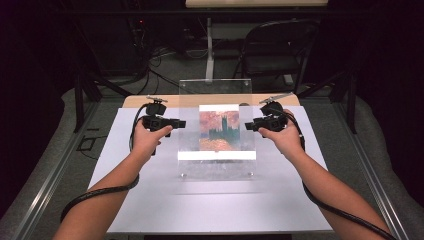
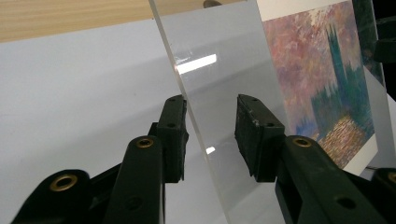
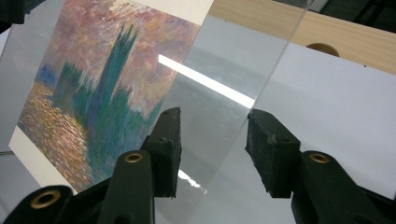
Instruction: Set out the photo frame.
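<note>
A clear acrylic sheet (image 1: 215,92) stands tilted over the white mat, its far edge raised. A colourful painting print (image 1: 219,131) shows at its middle. My left gripper (image 1: 181,123) is at the sheet's left edge and my right gripper (image 1: 248,125) at its right edge. In the left gripper view the sheet (image 2: 219,79) runs between the jaws of my left gripper (image 2: 212,135), close to the left pad, with a gap to the right pad. In the right gripper view the sheet (image 3: 224,93) passes between the spread jaws of my right gripper (image 3: 215,149), its edge near the right pad.
The white mat (image 1: 150,200) covers the table, with a wooden strip (image 1: 135,101) along its back edge. A second clear plate (image 1: 215,170) seems to lie flat below the print. Behind the table stand a folding chair (image 1: 275,50) and loose cables on the floor.
</note>
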Motion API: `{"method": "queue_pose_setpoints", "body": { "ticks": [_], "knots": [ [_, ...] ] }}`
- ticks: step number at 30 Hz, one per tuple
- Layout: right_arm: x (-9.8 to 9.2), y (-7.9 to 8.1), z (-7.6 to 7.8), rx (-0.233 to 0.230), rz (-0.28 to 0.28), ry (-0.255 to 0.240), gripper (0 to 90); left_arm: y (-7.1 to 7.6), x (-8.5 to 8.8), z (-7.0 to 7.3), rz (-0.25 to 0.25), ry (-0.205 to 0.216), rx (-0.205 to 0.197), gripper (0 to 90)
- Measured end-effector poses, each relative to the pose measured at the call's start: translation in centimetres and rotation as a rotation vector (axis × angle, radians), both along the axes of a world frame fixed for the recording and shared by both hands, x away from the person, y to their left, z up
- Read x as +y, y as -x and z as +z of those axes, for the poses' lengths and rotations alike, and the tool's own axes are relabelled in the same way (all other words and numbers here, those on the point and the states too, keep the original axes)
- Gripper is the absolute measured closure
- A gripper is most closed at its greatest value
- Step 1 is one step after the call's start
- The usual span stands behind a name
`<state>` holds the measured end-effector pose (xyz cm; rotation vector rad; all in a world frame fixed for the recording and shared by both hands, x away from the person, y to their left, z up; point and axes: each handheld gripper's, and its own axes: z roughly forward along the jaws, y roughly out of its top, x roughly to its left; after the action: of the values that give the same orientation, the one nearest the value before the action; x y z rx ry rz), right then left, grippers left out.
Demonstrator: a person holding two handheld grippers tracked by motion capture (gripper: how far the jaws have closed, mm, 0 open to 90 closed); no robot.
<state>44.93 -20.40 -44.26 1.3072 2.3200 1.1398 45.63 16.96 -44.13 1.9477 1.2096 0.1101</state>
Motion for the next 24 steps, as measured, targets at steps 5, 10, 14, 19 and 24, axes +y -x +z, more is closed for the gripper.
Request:
{"method": "queue_pose_setpoints", "body": {
  "ticks": [5,10,14,19,24],
  "knots": [
    [-0.2,1.2,0.7,-0.021,0.007,0.006,60.2,1.2,0.3,0.8,-0.021,-0.007,-0.024,67.3],
    [-0.4,2.3,1.5,-0.037,0.020,0.010,64.3,2.4,0.5,1.4,-0.030,-0.003,-0.041,70.6],
    [-0.4,3.2,1.9,-0.055,0.027,0.018,66.6,3.3,0.7,1.8,-0.030,0.000,-0.057,72.5],
    [-0.7,4.0,2.4,-0.062,0.038,0.017,69.9,4.3,1.0,2.1,-0.045,0.008,-0.070,74.8],
    [-0.7,4.8,2.8,-0.060,0.041,0.017,71.2,5.0,1.1,2.3,-0.044,0.013,-0.083,76.3]
  ]
}}
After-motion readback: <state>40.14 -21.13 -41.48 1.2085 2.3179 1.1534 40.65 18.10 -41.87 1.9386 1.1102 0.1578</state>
